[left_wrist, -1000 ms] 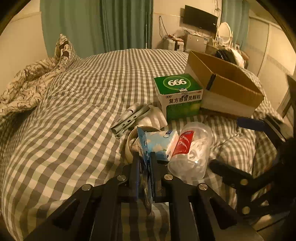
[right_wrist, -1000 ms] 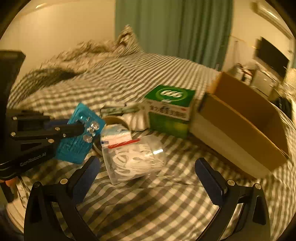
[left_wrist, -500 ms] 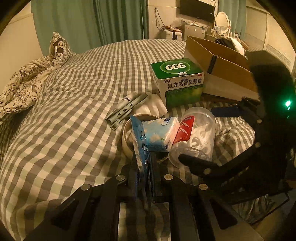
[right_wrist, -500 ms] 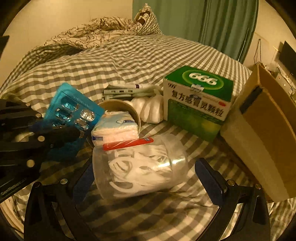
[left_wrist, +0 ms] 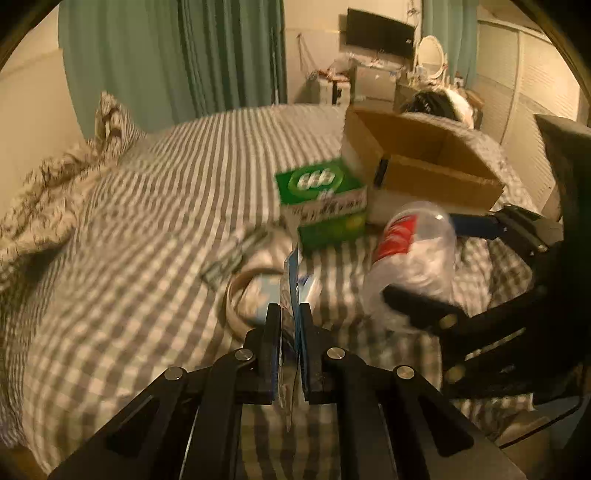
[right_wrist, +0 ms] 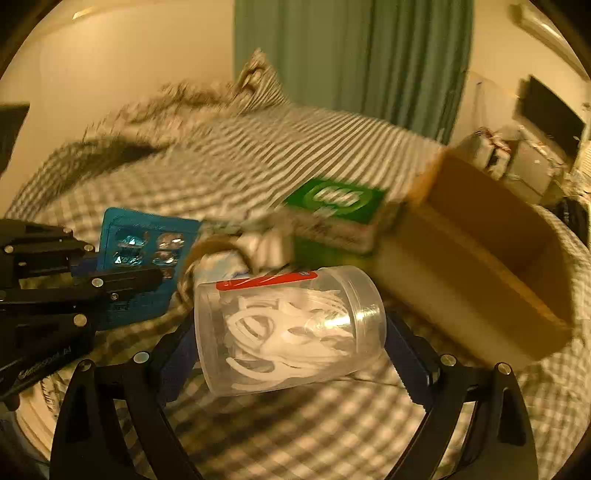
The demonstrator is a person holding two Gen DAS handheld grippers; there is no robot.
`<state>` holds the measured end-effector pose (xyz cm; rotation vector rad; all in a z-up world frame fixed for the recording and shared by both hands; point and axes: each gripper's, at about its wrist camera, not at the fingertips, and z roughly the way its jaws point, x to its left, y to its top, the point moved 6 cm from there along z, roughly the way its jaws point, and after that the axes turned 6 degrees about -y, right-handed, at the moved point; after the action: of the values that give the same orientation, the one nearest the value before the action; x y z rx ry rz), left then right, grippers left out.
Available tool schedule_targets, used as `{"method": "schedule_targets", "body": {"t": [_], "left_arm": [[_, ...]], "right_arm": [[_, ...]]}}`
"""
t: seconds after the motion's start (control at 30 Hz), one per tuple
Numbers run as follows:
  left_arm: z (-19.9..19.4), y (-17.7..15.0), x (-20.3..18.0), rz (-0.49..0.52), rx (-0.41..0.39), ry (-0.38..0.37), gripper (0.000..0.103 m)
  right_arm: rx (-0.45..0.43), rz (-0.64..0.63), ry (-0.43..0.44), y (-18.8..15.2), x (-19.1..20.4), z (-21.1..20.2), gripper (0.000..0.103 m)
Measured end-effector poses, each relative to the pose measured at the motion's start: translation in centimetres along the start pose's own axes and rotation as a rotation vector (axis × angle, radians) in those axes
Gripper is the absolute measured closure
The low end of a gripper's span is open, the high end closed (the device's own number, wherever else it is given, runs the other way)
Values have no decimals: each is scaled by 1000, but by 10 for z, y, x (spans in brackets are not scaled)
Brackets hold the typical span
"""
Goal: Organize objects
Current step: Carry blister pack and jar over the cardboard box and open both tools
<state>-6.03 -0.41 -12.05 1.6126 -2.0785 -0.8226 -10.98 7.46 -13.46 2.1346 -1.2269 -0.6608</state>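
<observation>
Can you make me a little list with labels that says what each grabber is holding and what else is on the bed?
left gripper: shut on the blue pill pack
right gripper: fingers closed on the clear jar, held on its side
jar contents: white looped pieces, red label
on the bed: green box, open cardboard box, tape roll, tissue pack beside it
picture quality: blurry

Bedcover [left_wrist: 155, 229]: grey-and-white check
Curtains [left_wrist: 207, 55]: green, drawn, behind bed
Screen [left_wrist: 380, 35]: dark, wall-mounted, far right
Quilt [left_wrist: 40, 206]: patterned, rumpled, left
</observation>
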Motion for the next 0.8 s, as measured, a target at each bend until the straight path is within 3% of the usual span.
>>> {"method": "schedule_targets", "body": {"t": [0.2,0.43,0.6,0.8], "left_arm": [[-13,65,-29,57,-96,-61,94],[16,157,-63,125,-160,-99,94],[60,199,-93,186,-144,-146,94],[121,209,-108,217,-61,-159,94]], "right_arm": [[-113,51,-131,30,-61,-57,10],[-190,159,-228,69,-148,-93,10],[-160,176,-318,77,-194,-73,10],[-81,204,-281,63,-218,-20,10]]}}
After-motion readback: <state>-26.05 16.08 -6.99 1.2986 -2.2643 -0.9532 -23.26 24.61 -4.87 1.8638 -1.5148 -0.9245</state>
